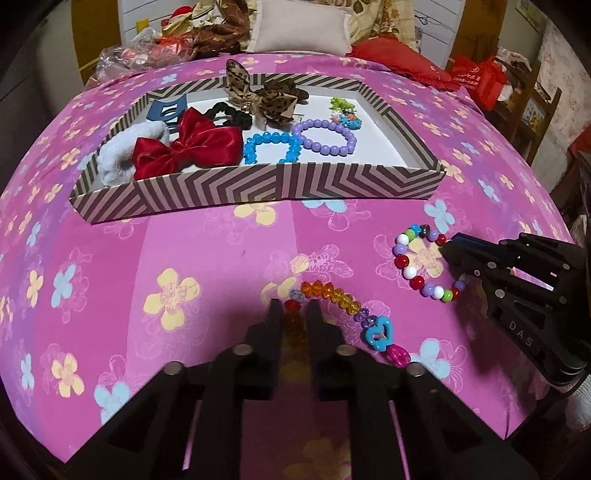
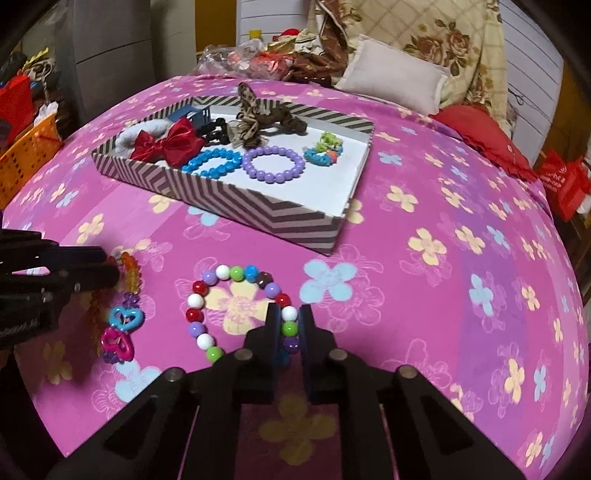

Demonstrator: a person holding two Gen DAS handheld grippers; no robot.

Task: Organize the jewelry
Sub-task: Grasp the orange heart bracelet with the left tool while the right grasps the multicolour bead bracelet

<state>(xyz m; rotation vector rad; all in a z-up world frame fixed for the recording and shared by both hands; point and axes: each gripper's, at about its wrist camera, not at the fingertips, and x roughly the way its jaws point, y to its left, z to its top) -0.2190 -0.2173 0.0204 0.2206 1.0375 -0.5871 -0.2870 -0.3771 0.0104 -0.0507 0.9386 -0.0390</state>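
Note:
A striped box (image 1: pixel 258 186) (image 2: pixel 236 212) lies on the pink flowered bedspread and holds a blue bead bracelet (image 1: pixel 271 147) (image 2: pixel 212 164), a purple bead bracelet (image 1: pixel 325 136) (image 2: pixel 273 164), a red bow (image 1: pixel 184 149) (image 2: pixel 166 144), a leopard bow (image 1: pixel 266 98) and other hair pieces. My left gripper (image 1: pixel 294 308) is closed around an orange crystal bracelet with heart charms (image 1: pixel 340 302) (image 2: pixel 122 317) lying on the bedspread. My right gripper (image 2: pixel 289 314) (image 1: pixel 448 245) is closed around the near side of a multicolour bead bracelet (image 2: pixel 221 280) (image 1: pixel 406 258) on the bedspread.
A small green and blue beaded piece (image 1: pixel 345 110) (image 2: pixel 325 149) lies at the box's right. A beige pillow (image 1: pixel 299 27), a red pillow (image 2: pixel 480 129) and piled cloth sit behind. An orange basket (image 2: pixel 26 158) stands at the bed's left, a red bag (image 1: pixel 480 79) at its right.

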